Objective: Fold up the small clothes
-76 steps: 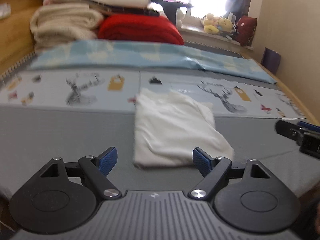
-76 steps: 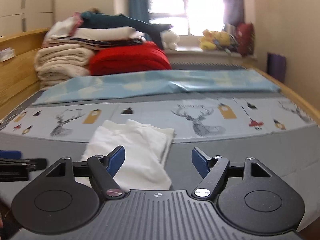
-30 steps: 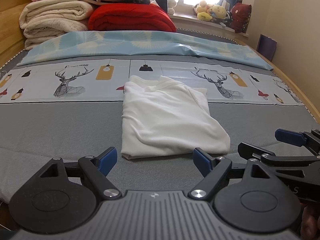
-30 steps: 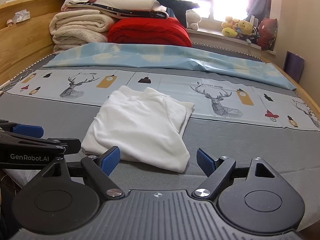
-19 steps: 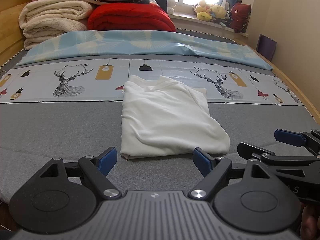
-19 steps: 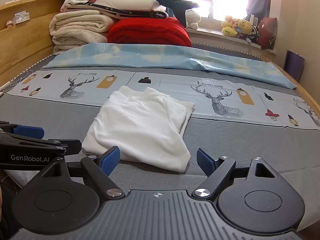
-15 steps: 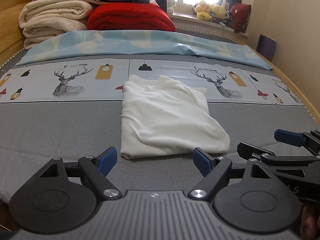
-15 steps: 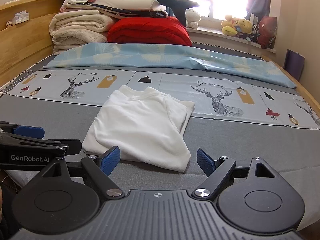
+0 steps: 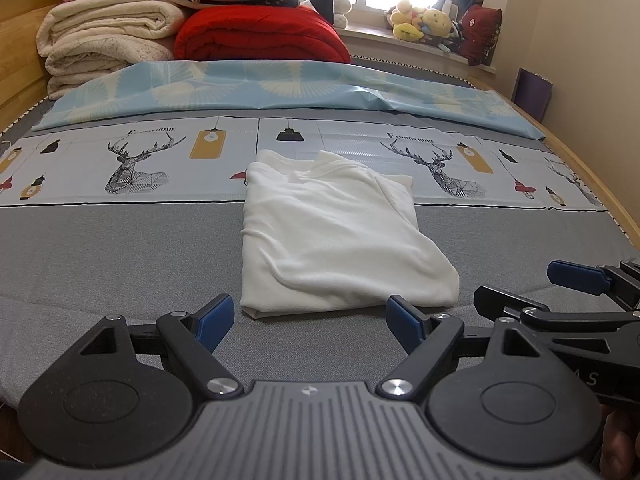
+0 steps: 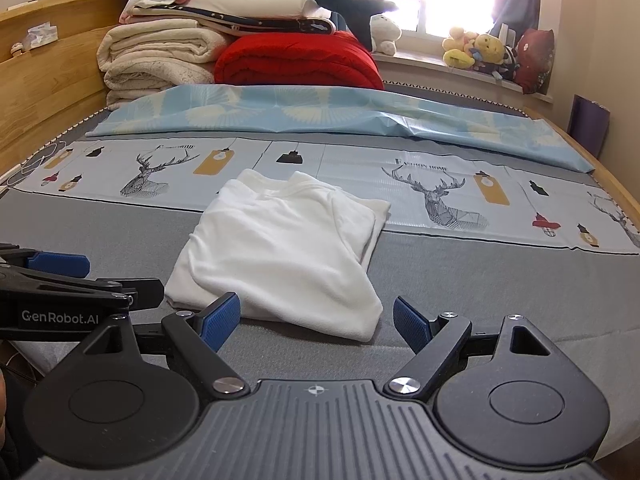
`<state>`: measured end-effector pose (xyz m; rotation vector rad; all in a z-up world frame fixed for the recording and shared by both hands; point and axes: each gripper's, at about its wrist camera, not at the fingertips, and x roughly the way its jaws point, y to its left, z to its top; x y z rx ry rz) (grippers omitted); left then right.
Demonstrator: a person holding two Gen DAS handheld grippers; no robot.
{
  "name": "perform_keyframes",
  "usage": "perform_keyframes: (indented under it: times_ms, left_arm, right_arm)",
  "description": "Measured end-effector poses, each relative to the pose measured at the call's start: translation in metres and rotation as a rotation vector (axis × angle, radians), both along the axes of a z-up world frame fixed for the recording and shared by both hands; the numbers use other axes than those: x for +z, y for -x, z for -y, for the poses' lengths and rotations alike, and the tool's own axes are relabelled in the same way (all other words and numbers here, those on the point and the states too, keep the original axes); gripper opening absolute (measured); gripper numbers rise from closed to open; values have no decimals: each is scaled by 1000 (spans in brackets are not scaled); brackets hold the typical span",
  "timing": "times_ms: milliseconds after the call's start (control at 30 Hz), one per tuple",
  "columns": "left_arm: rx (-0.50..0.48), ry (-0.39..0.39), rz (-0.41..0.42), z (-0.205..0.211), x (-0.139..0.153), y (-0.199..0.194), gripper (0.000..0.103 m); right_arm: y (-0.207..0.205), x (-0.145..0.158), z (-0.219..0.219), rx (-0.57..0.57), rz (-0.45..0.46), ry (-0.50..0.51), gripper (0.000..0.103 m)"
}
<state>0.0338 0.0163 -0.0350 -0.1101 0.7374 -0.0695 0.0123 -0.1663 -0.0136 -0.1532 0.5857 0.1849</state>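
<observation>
A: Where is the white garment (image 9: 332,232) sitting?

B: Centre of the frame in both wrist views, folded into a rough rectangle on the bed (image 9: 100,248). Its far end, with the collar, overlaps the pale printed strip with the deer drawings (image 9: 136,164); its near end lies on the plain grey cover.

A: And the left gripper (image 9: 308,322)?

B: Its jaws are spread wide with nothing between them. The blue pads (image 9: 214,316) sit low in the frame, just short of the garment's near edge, not touching it (the left pad lines up close to the near left corner).

A: The right gripper (image 10: 318,318)?

B: Same story: jaws spread wide, empty. In its own view the left blue pad overlaps the garment's near edge in the picture, though I cannot tell whether it touches the cloth. In the left wrist view the right gripper shows at the lower right edge of the frame, beside the garment.

A: Anything behind?

B: At the top of the frame, a folded light blue sheet (image 10: 320,116) runs across the bed. Behind it, upper left, are stacked cream blankets (image 10: 156,60) and a red quilt (image 10: 296,62). Plush toys (image 10: 476,52) line the windowsill at upper right.
</observation>
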Motion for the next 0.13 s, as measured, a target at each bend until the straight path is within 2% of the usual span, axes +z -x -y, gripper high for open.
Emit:
perform_keyframes:
  times_ms: [133]
  left_arm:
    - [0, 0, -1, 0, 0, 0, 87]
  right_arm:
    - [0, 0, 0, 0, -2, -2, 85]
